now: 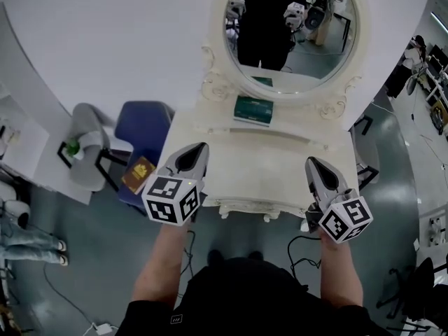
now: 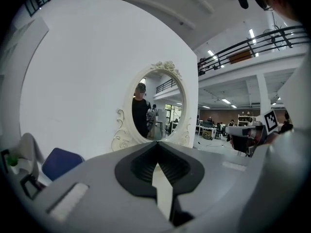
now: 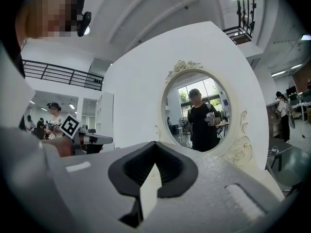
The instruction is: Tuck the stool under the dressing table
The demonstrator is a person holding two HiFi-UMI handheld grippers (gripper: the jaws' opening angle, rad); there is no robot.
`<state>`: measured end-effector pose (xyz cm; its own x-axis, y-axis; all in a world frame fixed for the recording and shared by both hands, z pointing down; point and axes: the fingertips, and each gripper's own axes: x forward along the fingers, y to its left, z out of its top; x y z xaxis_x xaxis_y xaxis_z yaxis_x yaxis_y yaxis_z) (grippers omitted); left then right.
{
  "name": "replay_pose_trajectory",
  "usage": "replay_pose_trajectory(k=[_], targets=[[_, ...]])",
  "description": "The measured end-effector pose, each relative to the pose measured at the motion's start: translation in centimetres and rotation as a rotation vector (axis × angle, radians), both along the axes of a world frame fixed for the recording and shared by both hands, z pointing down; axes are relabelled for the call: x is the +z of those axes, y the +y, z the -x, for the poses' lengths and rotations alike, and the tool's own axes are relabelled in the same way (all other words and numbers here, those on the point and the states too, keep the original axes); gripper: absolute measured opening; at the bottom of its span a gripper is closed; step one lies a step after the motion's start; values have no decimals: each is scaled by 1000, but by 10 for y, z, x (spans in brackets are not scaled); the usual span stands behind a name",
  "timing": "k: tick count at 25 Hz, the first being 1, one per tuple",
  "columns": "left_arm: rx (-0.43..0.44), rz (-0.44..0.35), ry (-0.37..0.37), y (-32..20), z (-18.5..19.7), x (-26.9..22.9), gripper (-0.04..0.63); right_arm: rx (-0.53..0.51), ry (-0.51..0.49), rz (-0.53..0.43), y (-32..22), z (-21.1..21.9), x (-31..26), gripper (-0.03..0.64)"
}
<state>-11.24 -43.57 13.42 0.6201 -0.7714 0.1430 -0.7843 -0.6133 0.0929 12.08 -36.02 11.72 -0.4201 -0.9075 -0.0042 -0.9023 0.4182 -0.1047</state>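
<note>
A: Biggest thing first: what's at the back?
B: A curved white wall panel (image 1: 105, 40) fills the bkgd. In front of it stands the white dressing table (image 1: 259, 166), its top mostly bare, w/ an oval mirror (image 1: 294, 33) in a carved frame at its far side.

A: And the stool?
B: It can't be picked out as such. Only a white scalloped trim (image 1: 245, 208) w/ small knobs shows just under the table's front rim, betw. the two grippers. Whether that's the stool or the table's apron can't be told.

A: Where are the grippers vs. the table?
B: The left gripper (image 1: 201, 148) is over the top's front-left corner and the right gripper (image 1: 310, 161) over its front-right. They're well apart, w/ tips pointing twd the mirror. Both gripper views look level at the mirror, so the grippers hang above the top.

A: Jaws?
B: On each gripper the jaws are pressed together, tips meeting, w/ nothing betw. them.

A: Anything else?
B: A blue chair (image 1: 143, 128) stands just left of the table and a grey chair (image 1: 87, 142) further left. The mirror reflects a person in a dark top holding both grippers. A green box (image 1: 253, 109) sits on the top just below the mirror. A brown book (image 1: 138, 175) lies on the blue chair. Cables (image 1: 301, 247) trail on the floor near the right gripper.
</note>
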Motion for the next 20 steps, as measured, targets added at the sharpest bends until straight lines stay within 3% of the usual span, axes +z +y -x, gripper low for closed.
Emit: replay_pose_trajectory(k=[5, 20], targets=[[-9, -38, -20, 0, -16, -2, 17, 9, -30, 13, -5, -13, 8, 2], [-41, 3, -39, 3, -12, 21, 17, -18, -10, 36, -5, -10, 25, 2]])
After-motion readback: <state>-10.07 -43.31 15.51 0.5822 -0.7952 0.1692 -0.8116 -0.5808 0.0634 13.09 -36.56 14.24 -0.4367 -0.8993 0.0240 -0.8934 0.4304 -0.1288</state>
